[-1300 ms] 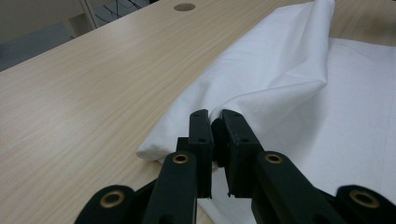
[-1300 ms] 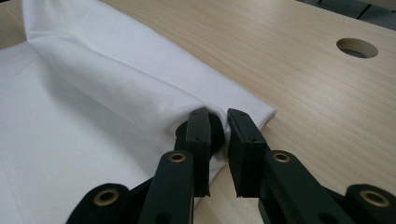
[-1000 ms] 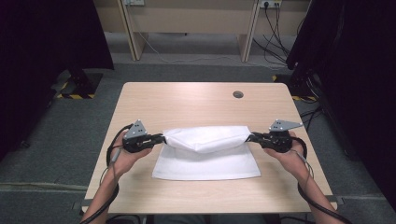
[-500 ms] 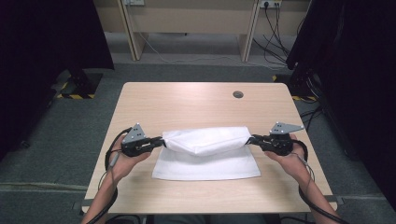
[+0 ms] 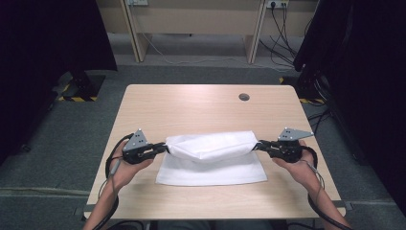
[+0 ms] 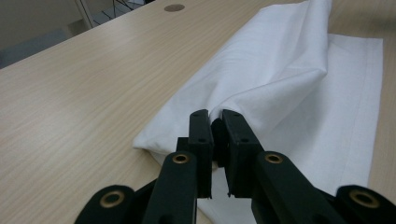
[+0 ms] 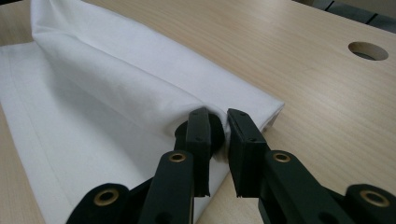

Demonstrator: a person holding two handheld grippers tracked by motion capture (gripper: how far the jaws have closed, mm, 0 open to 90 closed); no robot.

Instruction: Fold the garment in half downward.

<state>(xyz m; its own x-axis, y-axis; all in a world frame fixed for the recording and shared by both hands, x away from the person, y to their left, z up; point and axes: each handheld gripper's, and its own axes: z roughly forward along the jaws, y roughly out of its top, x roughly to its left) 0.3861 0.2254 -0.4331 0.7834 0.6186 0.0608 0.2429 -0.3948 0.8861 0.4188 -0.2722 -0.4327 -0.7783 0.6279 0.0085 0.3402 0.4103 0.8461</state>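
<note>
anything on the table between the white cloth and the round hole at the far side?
Nothing: in the high view, bare wood runs from the white cloth to the round hole in the table.

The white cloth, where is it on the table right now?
In the high view the white cloth lies on the table's near half, stretched between the left gripper and right gripper, each pinching one end.

smooth matt white cloth (image 5: 210, 155) on pale wood-grain table (image 5: 191, 105)

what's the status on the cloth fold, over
Left gripper and right gripper both shut on white cloth. Far edge lifted, near half flat on table. Nothing in the way.
</note>
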